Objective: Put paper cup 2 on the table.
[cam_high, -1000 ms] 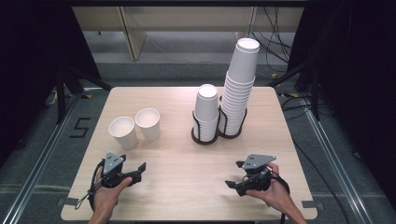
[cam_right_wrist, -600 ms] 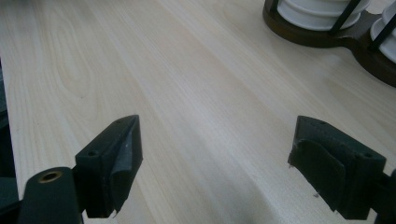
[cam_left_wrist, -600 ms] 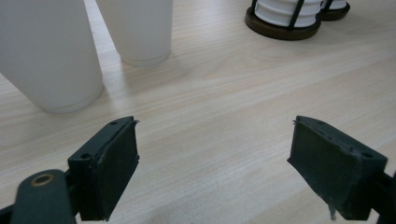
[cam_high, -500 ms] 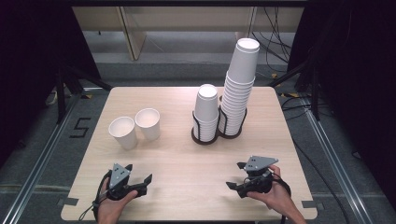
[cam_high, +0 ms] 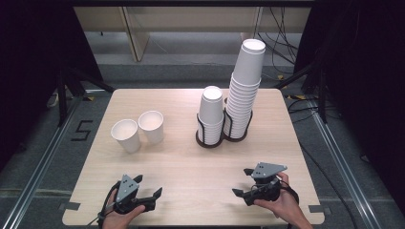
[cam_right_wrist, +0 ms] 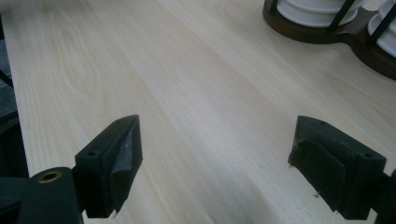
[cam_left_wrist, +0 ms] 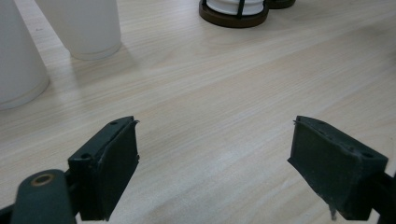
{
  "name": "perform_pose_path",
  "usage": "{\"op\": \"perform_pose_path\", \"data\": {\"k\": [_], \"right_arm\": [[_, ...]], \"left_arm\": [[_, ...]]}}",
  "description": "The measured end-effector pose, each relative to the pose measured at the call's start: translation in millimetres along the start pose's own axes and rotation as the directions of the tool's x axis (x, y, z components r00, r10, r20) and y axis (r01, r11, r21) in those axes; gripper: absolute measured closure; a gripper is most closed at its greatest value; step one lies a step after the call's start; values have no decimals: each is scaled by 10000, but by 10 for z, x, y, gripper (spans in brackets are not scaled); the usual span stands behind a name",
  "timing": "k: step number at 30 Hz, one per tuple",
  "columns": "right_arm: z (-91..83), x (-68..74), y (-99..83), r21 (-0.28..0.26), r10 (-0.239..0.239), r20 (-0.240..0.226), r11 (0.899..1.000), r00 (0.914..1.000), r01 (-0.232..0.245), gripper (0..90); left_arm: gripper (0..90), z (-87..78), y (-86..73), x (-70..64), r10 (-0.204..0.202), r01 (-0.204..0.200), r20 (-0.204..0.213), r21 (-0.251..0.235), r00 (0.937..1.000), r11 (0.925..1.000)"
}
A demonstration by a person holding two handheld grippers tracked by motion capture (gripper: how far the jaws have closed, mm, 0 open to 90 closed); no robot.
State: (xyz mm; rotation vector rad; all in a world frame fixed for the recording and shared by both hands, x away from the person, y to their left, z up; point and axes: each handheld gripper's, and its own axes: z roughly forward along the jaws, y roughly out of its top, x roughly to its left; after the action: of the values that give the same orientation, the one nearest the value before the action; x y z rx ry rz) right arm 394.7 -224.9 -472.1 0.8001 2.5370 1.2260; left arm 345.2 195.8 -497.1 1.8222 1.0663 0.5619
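High view: both claws (cam_high: 149, 187) (cam_high: 242, 182) agape, empty.

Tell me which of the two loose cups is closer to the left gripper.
The left-hand loose cup: it stands nearer the table's front edge and the left gripper than its neighbour.

High cam overhead, tool cams low, share table (cam_high: 191, 167)

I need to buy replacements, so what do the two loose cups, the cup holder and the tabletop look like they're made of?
The two loose cups: probably paper, matte white with a rolled rim, thin walls. The cup holder: a dark brown base, likely wood or plastic, with thin black rods, seemingly metal wire; I can't be sure. The tabletop: pale wood grain, smooth with low sheen, possibly laminate rather than solid wood.
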Motion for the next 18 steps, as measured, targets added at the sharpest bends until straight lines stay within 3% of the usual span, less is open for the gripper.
{"op": "perform_pose_path", "data": {"k": [4, 13, 18], "right_arm": [[-14, 23, -32, 53, 69, -59, 10000, 10000, -69, 175], [-19, 81, -87, 136, 14, -111, 9999, 9999, -12, 174], [-19, 98, -115, 120, -9, -140, 9999, 9999, 11, 173]], "left_arm": [[146, -41, -17, -48, 1, -2, 140, 23, 9999, 10000], [146, -116, -59, -205, 574, -587, 470, 263, 9972, 9979], [146, -127, -76, -241, 580, -601, 620, 312, 9964, 9977]]}}
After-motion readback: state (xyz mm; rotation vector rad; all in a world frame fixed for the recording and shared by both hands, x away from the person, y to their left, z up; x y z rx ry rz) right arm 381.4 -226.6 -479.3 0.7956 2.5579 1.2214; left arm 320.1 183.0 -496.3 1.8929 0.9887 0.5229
